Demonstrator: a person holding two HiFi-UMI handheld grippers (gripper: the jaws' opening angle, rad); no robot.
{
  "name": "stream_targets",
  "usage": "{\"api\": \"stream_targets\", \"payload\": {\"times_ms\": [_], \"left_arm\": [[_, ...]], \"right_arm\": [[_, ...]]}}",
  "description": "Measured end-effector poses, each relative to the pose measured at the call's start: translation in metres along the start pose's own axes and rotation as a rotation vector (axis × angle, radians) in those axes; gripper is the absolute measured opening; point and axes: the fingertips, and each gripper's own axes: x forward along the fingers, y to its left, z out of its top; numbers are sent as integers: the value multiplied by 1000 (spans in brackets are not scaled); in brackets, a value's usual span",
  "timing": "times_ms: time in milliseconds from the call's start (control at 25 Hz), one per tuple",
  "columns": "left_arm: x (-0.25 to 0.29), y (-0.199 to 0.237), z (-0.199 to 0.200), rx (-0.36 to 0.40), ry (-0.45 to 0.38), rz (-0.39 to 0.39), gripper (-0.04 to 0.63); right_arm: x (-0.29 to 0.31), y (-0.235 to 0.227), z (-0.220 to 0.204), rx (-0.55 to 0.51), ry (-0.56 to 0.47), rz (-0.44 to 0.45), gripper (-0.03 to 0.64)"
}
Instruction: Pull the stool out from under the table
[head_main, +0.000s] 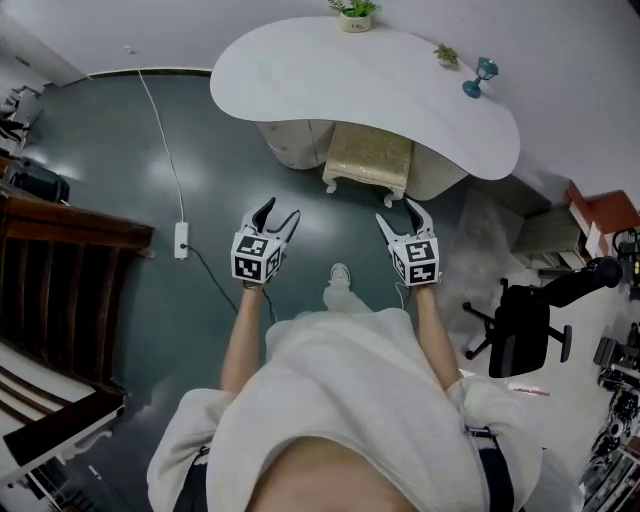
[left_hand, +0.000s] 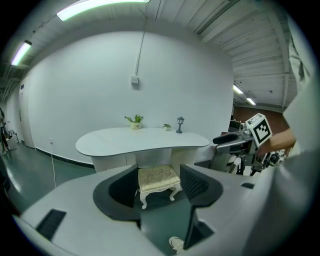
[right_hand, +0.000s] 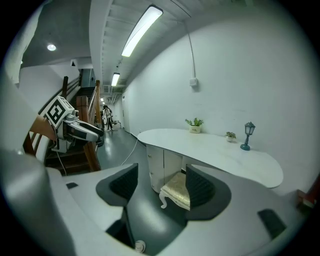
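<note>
Two grippers held out, both empty | left gripper (head_main: 280, 211): fingers (left_hand: 124, 186) spread | right gripper (head_main: 397, 212): fingers (right_hand: 202, 186) spread | stool (head_main: 368, 158): on the floor (head_main: 120, 150), partly tucked under the white counter (head_main: 300, 70), well apart from both grippers

Count of items on the floor, by kind:
- white kidney-shaped table (head_main: 300, 80): one
- cream upholstered stool with white carved legs (head_main: 368, 158): one
- small potted plants: two, a green plant in a pale pot (head_main: 355, 14) and a tiny green sprig (head_main: 446, 54)
- teal miniature lamp post (head_main: 481, 76): one
- black swivel office chair (head_main: 520, 325): one
- white power strip (head_main: 182, 240): one
- grey two-jaw grippers: two, left gripper (head_main: 279, 210) and right gripper (head_main: 396, 211)
</note>
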Motion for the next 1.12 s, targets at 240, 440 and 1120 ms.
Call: {"api": "stream_targets", "payload": {"times_ms": [240,440,1120], "left_arm": [[55,3,5,20,57,-71,256],[87,6,4,56,95,-141,256],[153,46,-55,158,210,-364,256]], "right_arm": [[19,-39,-15,65,40,-55,293],[24,-50,-36,112,80,-106,293],[51,-57,-90,235,131,-327,293]]}}
